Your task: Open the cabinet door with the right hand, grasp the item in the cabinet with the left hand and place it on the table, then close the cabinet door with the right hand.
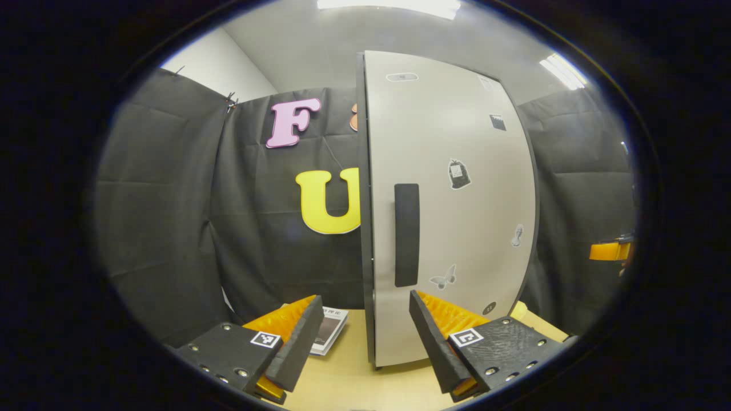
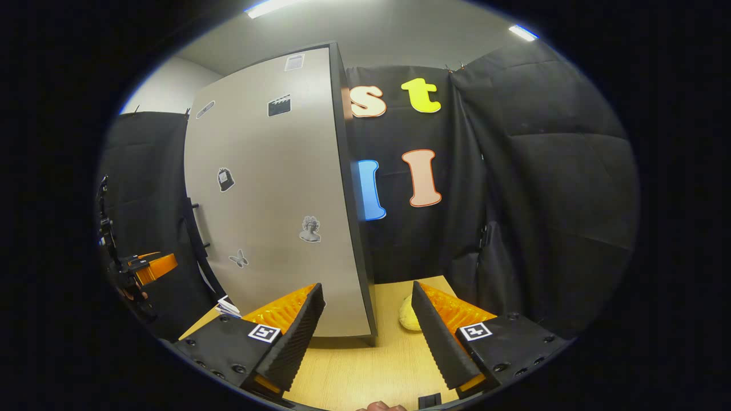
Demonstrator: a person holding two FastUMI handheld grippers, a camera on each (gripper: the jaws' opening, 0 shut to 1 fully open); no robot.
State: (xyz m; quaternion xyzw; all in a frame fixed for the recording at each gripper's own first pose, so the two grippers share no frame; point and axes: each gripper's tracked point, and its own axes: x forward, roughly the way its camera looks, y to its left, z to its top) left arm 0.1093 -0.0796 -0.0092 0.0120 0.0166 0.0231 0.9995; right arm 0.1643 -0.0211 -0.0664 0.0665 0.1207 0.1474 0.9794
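While both grippers hang level in front of the cabinet, here is how it stands:

Left gripper pose: the left gripper (image 1: 361, 334) points straight at the cabinet's (image 1: 451, 217) left front edge, low over the table (image 1: 348, 379); in the right gripper view it shows far off at the left edge (image 2: 151, 267).

Left gripper state: fingers spread wide, nothing between them, touching nothing.

Right gripper pose: the right gripper (image 2: 368, 331) faces the cabinet's right front corner, also low over the table; in the left gripper view a bit of it peeks in at the far right (image 1: 611, 250).

Right gripper state: fingers wide apart, holding nothing, clear of the door.

Cabinet door: the pale door (image 1: 457, 171) with its stickers looks closed, flush with the cabinet, and its dark vertical handle (image 1: 406, 234) sits right ahead of the left gripper.

Item in the cabinet: hidden behind the door, cannot tell what it is.

Around: a booklet (image 1: 330, 334) lies on the table left of the cabinet; a pale yellow rounded thing (image 2: 409, 314) rests on the table just right of the cabinet.

In the way: the cabinet's own corner stands between the right gripper and the handle.
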